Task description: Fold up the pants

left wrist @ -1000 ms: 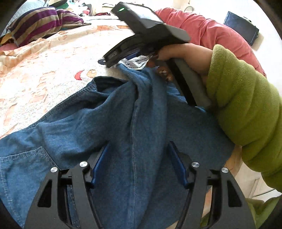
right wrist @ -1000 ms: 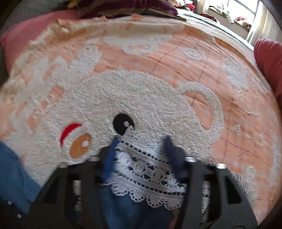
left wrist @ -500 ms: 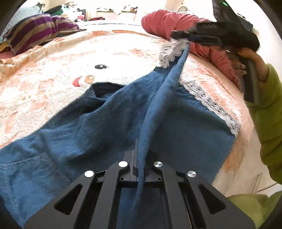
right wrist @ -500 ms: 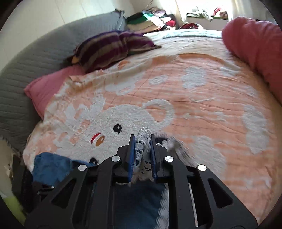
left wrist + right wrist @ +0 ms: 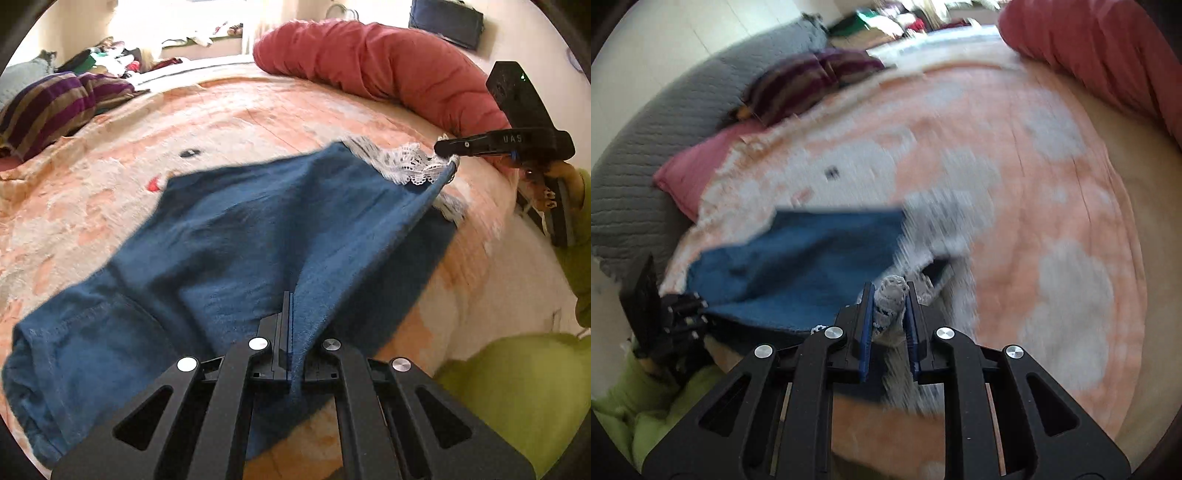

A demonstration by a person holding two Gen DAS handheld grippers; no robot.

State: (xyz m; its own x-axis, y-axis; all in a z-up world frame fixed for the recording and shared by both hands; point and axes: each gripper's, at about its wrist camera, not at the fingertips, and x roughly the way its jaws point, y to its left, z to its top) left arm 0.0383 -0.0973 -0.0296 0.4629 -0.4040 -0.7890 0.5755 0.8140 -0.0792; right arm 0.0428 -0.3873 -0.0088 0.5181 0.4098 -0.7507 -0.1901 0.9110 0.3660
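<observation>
Left wrist camera looks down along its gripper across the bed toward the red bolster. Right wrist camera faces the grey headboard. Both share the blue pants.

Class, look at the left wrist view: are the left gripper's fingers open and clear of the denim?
No: the left gripper has its fingers shut on a ridge of the blue pants.

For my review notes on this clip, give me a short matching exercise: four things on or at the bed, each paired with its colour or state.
Things:
1. pants
2. lace hem
3. bolster
4. left gripper

Descriptions:
A. red, along the far edge of the bed
B. shut on a fold of denim
C. blue, spread across the peach blanket
D. white, pinched in the right gripper

Pairs: 1-C, 2-D, 3-A, 4-B
</observation>
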